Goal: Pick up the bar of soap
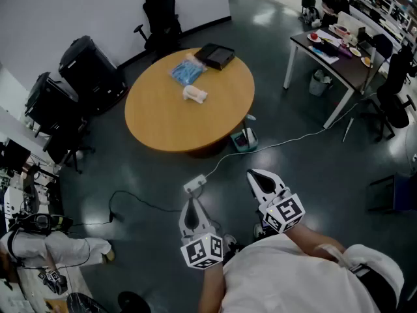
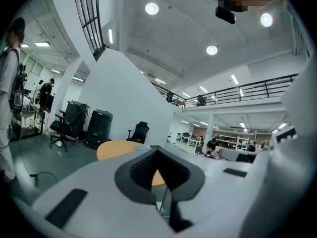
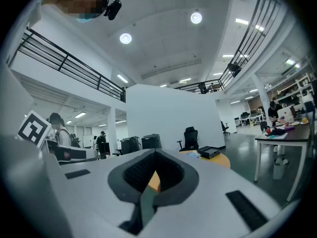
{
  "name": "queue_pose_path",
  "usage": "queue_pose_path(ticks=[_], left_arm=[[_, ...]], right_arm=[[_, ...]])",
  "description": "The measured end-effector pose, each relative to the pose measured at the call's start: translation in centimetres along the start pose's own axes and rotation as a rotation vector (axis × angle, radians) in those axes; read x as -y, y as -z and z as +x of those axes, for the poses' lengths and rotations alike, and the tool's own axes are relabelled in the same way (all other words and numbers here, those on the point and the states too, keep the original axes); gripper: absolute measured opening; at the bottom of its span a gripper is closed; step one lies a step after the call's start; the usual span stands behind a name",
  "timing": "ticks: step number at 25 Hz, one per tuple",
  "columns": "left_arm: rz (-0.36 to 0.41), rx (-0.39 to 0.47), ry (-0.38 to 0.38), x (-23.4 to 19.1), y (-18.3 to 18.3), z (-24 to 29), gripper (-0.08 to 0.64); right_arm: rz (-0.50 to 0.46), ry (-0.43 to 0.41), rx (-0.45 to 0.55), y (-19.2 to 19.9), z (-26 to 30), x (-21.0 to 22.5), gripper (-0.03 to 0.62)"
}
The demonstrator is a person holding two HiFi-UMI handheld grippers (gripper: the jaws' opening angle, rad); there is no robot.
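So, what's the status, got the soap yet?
Left claw shut, empty. Right claw shut, empty. Soap untouched on round table, well ahead. White cable on the floor between.

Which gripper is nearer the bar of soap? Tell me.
Right, by a little. The right gripper reaches further forward, to the near right of the bar of soap; the left gripper sits further back, straight before it. Both are short of the table.

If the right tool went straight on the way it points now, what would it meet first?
Most likely the round wooden table, whose top shows just past the shut tips of the right tool in the right gripper view. Nothing nearer appears in that line, though depth is unclear.
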State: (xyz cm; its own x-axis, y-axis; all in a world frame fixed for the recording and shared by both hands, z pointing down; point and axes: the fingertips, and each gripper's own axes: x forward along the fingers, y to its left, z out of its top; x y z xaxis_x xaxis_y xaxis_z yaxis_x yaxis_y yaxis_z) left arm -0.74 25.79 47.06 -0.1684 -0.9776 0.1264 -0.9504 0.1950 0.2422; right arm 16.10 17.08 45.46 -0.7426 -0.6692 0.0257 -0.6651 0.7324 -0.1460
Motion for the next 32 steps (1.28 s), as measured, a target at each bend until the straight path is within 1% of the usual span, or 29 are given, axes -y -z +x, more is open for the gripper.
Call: queue_pose_path(ticks=[8,13,16,22,25,27,29,32], left_arm=[[0.006,0.008,-0.003,0.1,0.0,-0.2,0.003],[0.010,0.002,-0.012,0.6,0.8,-0.1,0.003],[0.010,-0.002,-0.019,1.0,1.0,0.3,0.003],[0.002,-0.005,-0.064,1.7,1.9,1.2,0.003],[0.020,-0.004,-0.088,2.0,2.5,1.5,0.003],[0.032,-0.006,-0.097,2.1,2.9,2.6,0.003],[0.028,-0.016,-0.101,2.0,3.0,4.1,0.003],[0.031,-0.020,-0.091,1.2,3.1,7.7,0.003]], right_arm=[[-0.005,-0.010,0.006,0.1,0.0,-0.1,0.009],[0.025,-0.011,0.030,0.3,-0.6,0.7,0.009],[0.026,-0.024,0.038,0.1,-0.9,1.2,0.009],[0.009,-0.044,0.005,0.9,-1.2,3.3,0.009],[-0.016,-0.066,-0.019,1.9,-1.2,4.8,0.009],[-0.021,-0.067,-0.036,2.8,-0.1,6.4,0.009],[-0.003,-0.061,-0.049,3.3,1.2,7.6,0.009],[0.006,-0.062,-0.063,4.0,3.9,8.8,0.009]])
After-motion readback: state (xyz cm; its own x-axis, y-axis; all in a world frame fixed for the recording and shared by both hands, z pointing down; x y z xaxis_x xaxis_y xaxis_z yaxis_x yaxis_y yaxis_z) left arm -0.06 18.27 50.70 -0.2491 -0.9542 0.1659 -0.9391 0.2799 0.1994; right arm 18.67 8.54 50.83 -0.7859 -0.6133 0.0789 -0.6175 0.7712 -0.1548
